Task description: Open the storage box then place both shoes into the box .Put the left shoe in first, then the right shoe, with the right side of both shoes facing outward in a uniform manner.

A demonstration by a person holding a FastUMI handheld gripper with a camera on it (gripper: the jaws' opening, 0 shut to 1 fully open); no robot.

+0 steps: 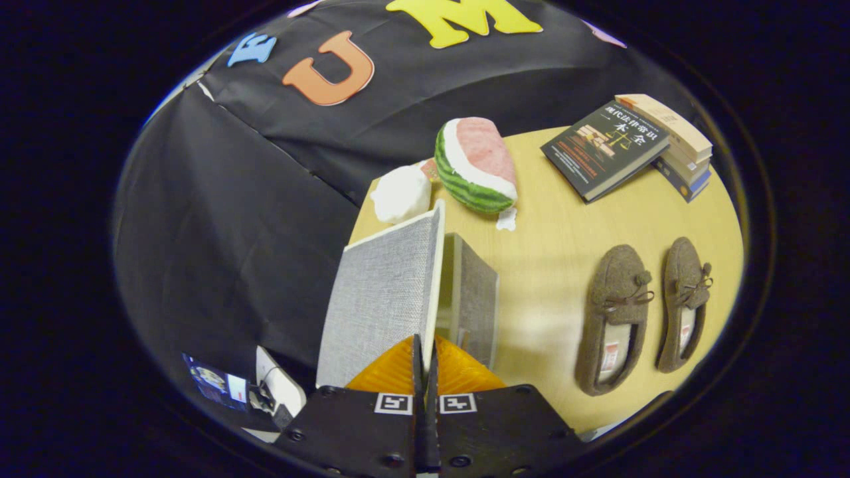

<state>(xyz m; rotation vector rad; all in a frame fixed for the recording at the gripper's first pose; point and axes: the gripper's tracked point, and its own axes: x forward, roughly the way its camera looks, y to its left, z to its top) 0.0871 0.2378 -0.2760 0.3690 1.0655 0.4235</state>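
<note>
Claw pinched on raised box lid — box open; both shoes on desk — unplaced.

box lid grey weave | shoes brown | watermelon toy green-striped, pink

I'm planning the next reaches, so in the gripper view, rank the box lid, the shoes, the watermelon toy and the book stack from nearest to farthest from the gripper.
From the gripper, fingers closed on the lid's edge:
1. box lid, between the fingers.
2. shoes, off to the right on the table.
3. watermelon toy, beyond the box.
4. book stack, far right corner.
</note>
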